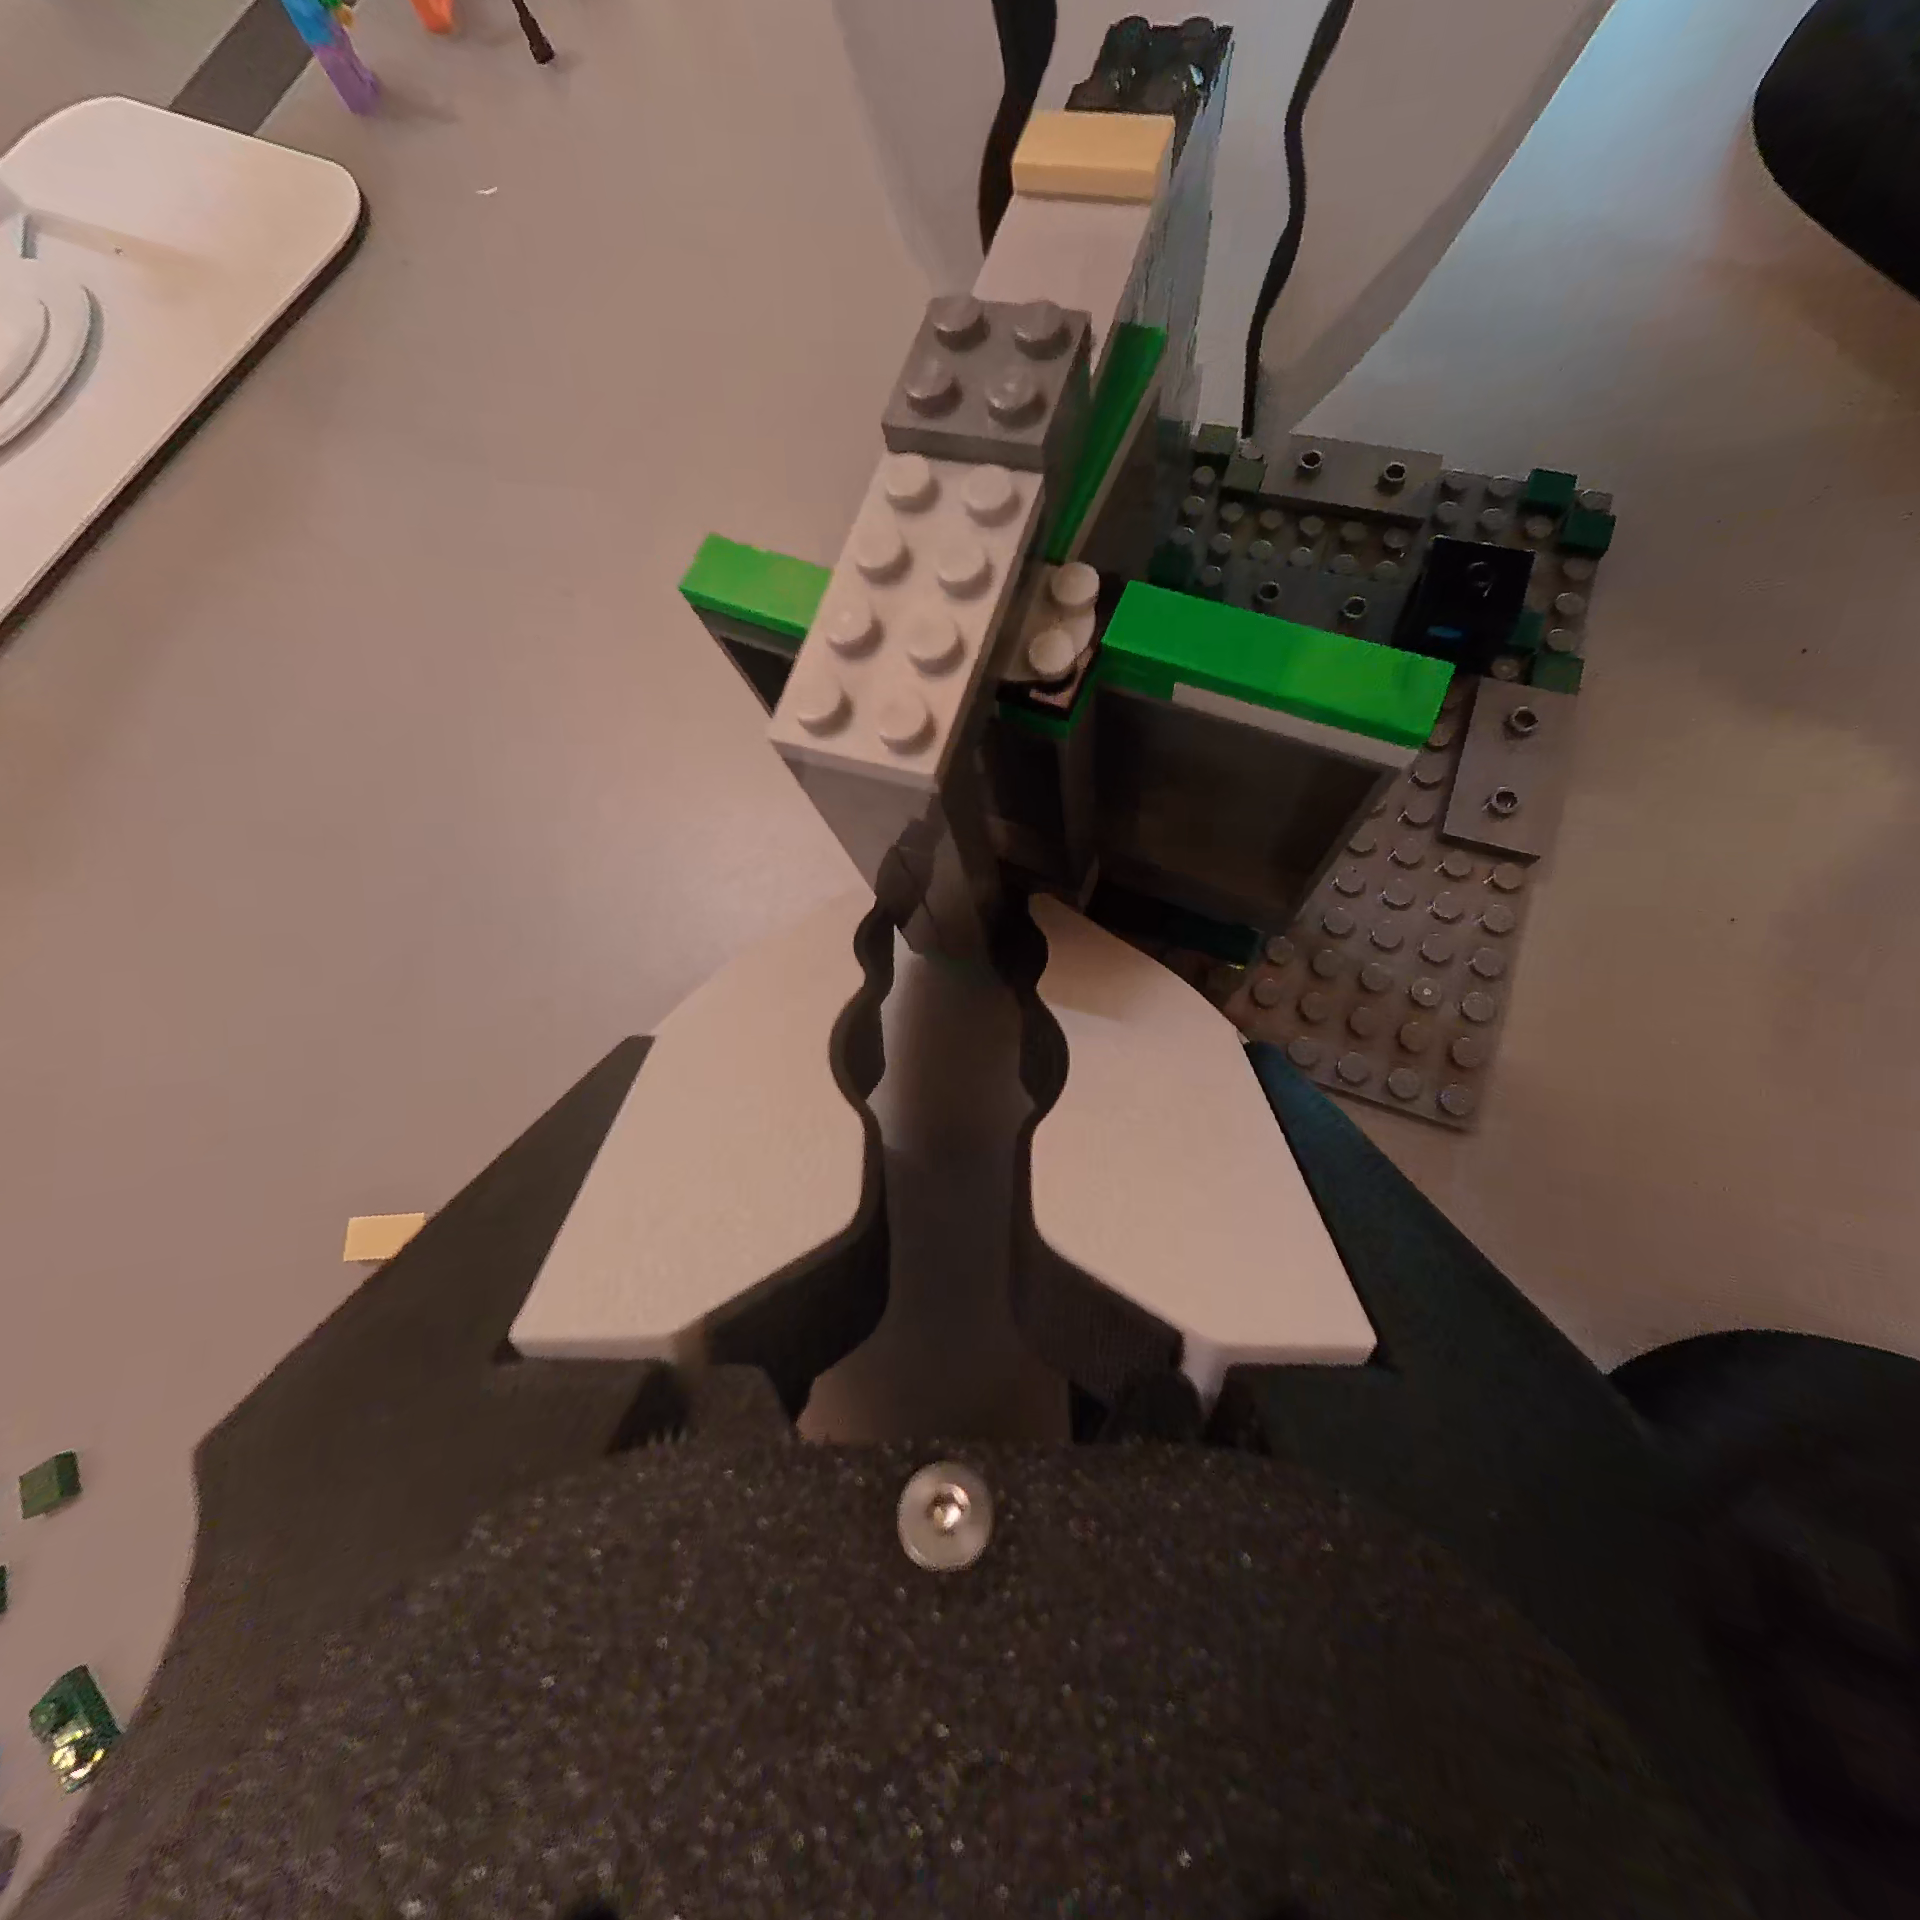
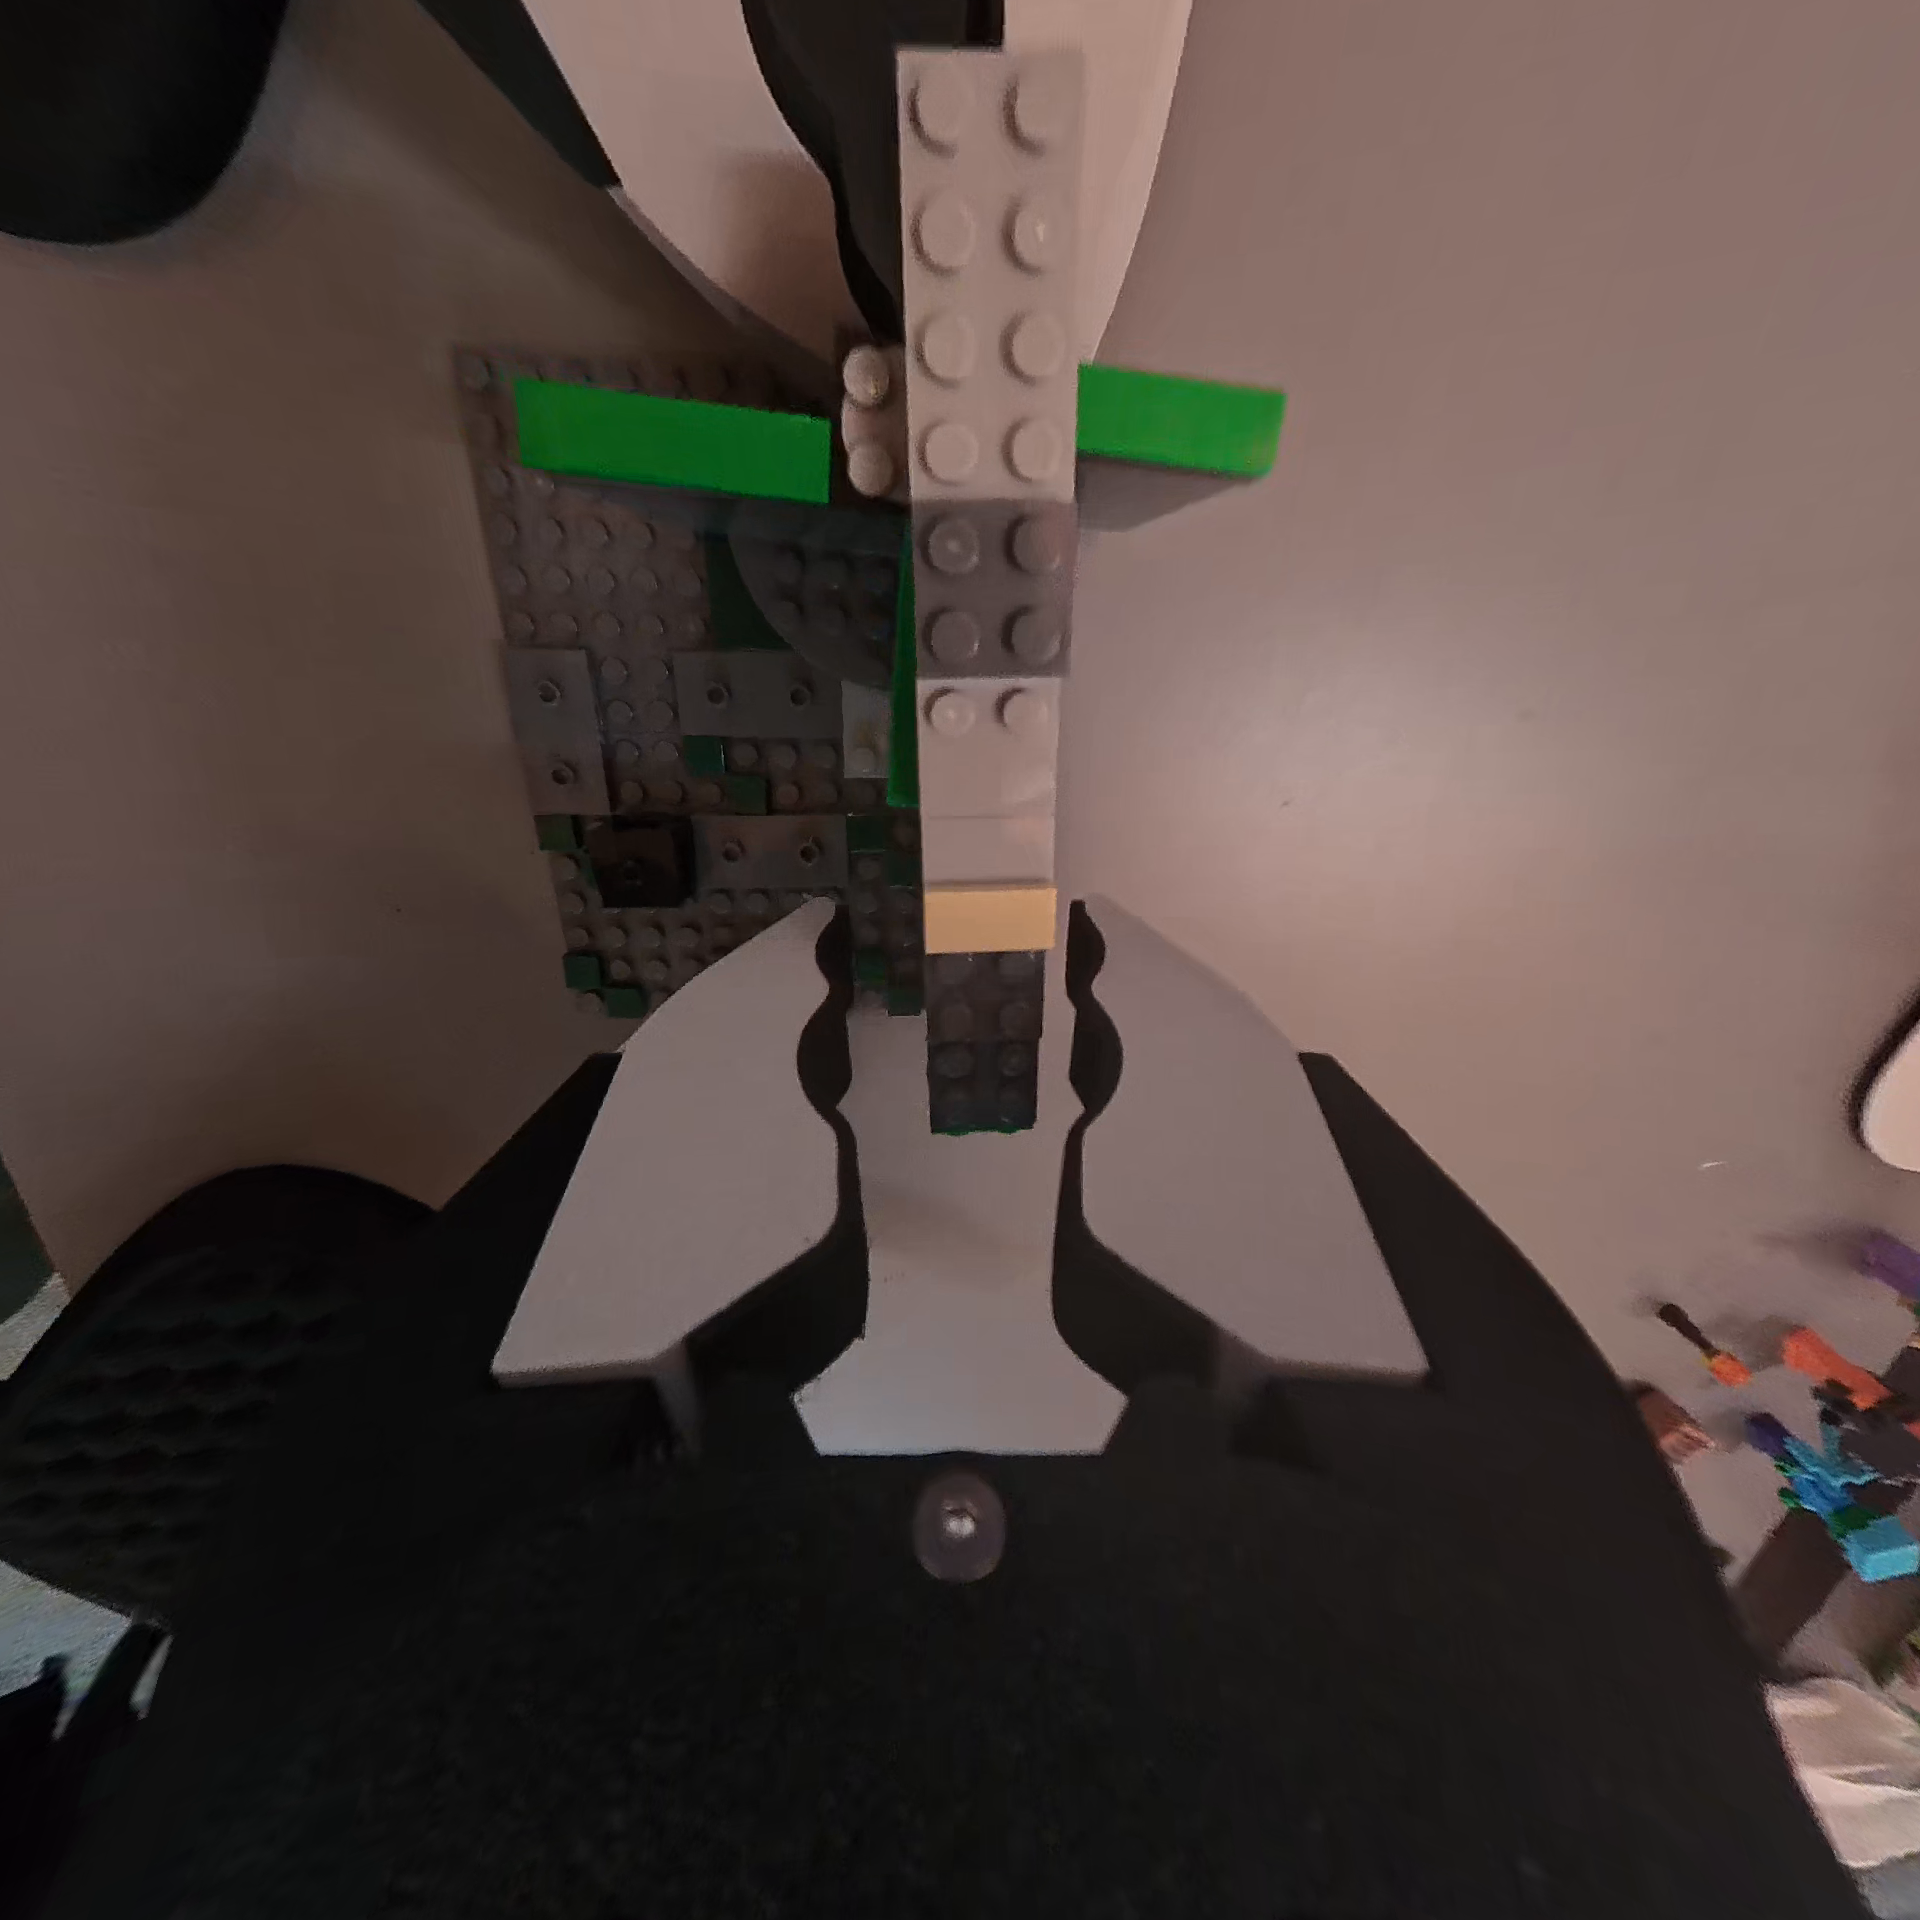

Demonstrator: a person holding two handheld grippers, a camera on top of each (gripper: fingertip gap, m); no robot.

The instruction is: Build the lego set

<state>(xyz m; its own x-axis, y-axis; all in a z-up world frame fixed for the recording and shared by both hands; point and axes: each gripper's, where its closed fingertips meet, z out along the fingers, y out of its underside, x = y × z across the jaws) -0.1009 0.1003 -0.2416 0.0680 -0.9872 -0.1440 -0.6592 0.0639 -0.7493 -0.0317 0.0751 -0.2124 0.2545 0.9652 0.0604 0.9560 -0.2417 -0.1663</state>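
Assembly: we see a long grey wall (image 1: 914, 603) held between both grippers above the studded baseplate (image 1: 1392, 977) on the desk (image 1: 468, 675).
Left gripper (image 1: 951, 914): pinched tight on the wall's near end.
Right gripper (image 2: 961, 1029): jaws parted, straddling the dark end, contact unclear.
Handling: we judge it light, rigid, apt to split at seams; grip end bricks.

Plain grey tabletop (image 1: 468, 727) under soft warm light

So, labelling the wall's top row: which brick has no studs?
The tan tile, smooth on top, nearest the right gripper; the light grey brick and dark grey brick show studs.
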